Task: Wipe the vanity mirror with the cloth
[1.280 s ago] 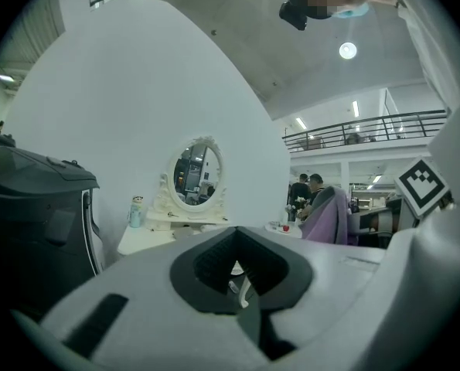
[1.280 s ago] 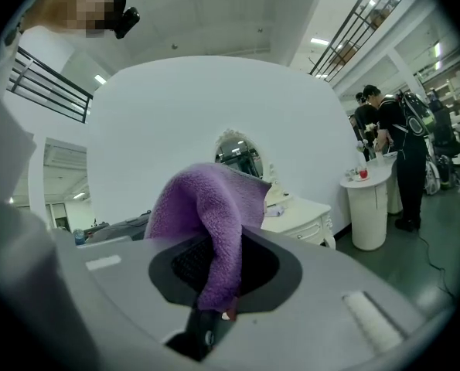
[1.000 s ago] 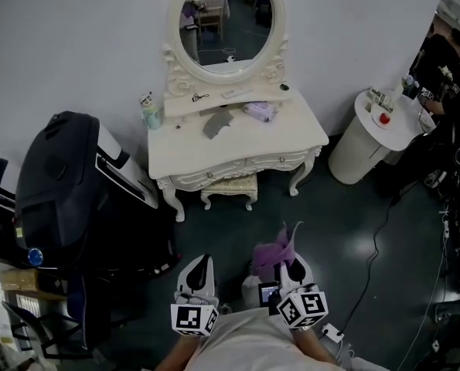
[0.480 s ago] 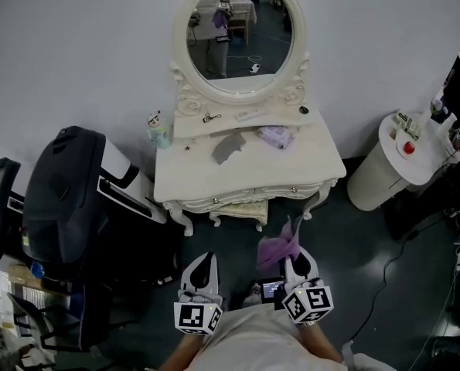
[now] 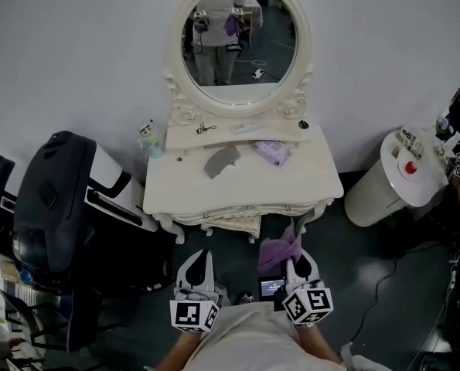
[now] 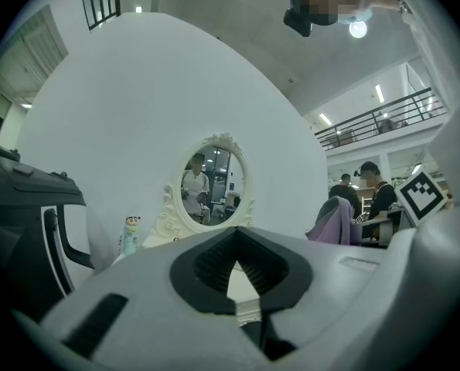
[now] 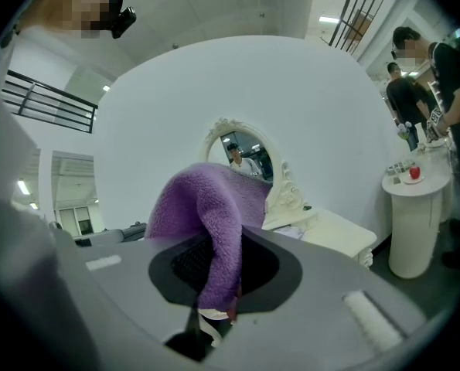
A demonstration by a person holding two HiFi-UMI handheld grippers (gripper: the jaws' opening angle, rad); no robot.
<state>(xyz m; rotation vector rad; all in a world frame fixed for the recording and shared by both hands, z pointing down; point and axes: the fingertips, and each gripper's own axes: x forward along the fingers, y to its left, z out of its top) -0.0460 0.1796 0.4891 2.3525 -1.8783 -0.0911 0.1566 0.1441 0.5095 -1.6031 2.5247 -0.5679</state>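
Mirror point(image 5: 240, 41) atop vanity table point(image 5: 237, 188), nearer than a second ago | purple cloth point(image 5: 280, 247) pinched in right gripper point(image 5: 295, 263), well short of glass | left gripper point(image 5: 200, 257) pressed together, empty | wiping not yet begun

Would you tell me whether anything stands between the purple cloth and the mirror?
Only the vanity table: the right tool, shut on the purple cloth, must reach over its top to the mirror. Nothing visible blocks the glass itself.
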